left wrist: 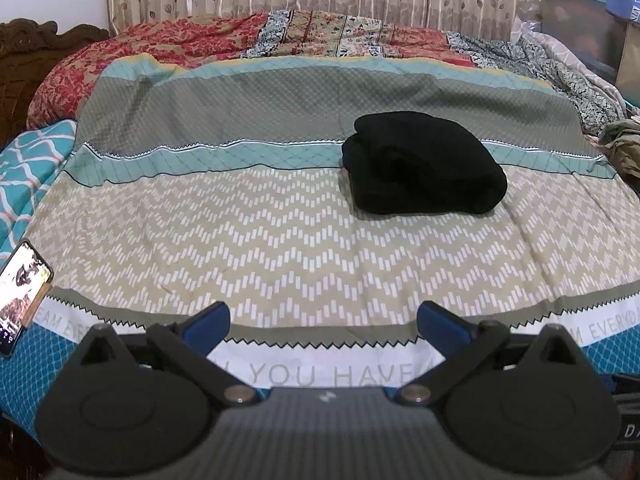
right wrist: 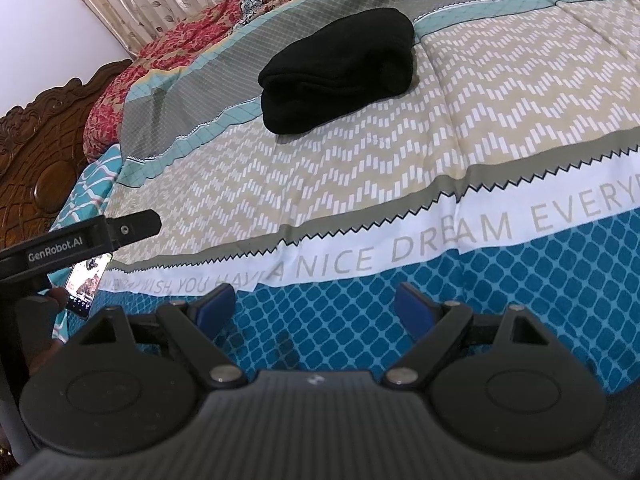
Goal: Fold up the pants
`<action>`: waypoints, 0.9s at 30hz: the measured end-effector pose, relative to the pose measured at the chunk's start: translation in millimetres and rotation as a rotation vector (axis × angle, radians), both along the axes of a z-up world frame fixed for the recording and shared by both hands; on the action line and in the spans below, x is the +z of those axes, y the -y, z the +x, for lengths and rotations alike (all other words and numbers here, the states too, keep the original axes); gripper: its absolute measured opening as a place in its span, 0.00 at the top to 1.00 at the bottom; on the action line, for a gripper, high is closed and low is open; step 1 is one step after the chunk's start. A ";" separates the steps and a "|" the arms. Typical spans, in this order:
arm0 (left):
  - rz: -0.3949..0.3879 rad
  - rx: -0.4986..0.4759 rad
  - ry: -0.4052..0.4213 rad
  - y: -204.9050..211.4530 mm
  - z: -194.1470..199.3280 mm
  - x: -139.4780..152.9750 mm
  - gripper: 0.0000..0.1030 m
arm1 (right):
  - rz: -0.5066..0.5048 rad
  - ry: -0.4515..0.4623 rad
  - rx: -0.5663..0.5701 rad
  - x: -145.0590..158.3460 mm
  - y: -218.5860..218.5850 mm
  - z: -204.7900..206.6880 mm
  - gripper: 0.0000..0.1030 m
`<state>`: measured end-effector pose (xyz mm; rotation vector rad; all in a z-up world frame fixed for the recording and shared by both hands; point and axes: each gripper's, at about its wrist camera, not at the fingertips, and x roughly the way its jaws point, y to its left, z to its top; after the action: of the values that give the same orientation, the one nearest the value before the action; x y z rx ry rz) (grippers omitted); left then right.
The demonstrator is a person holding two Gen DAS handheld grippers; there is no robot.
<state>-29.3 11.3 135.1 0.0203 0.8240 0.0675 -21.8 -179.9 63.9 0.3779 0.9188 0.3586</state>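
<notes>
Holding both grippers back at the near edge of the bedspread (left wrist: 280, 240), we keep the left gripper (left wrist: 323, 320) and right gripper (right wrist: 314, 306) spread wide, gripping nothing. The black pants (left wrist: 422, 164) sit folded mid-bedspread, their layers lost in darkness. A lit phone (left wrist: 22, 292) at the bedspread's left edge is cut off.

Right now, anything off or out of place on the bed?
Nothing stands out. The black pants sit folded in a compact bundle on the bedspread. Both grippers, left and right, are open and empty. A phone lies at the bed's left edge.
</notes>
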 end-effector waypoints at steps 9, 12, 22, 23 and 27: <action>0.005 -0.002 0.008 0.6 0.3 -0.2 0.00 | 0.001 -0.006 0.002 -1.8 0.8 1.3 0.14; 0.001 -0.001 0.001 0.3 1.2 -1.4 0.00 | 0.001 -0.006 0.001 -1.8 0.8 1.4 0.14; -0.004 -0.005 -0.008 1.5 1.2 -2.8 0.00 | 0.001 -0.006 0.001 -1.8 0.5 1.4 0.14; -0.004 -0.005 -0.009 2.1 1.0 -2.7 0.00 | 0.001 -0.006 0.001 -1.7 0.7 1.6 0.14; -0.007 -0.007 -0.010 2.2 1.1 -2.5 0.00 | 0.002 -0.006 0.001 -1.8 0.8 1.3 0.14</action>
<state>-28.2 9.1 132.6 0.0170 0.8341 0.0577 -20.4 -180.7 62.1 0.3803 0.9245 0.3591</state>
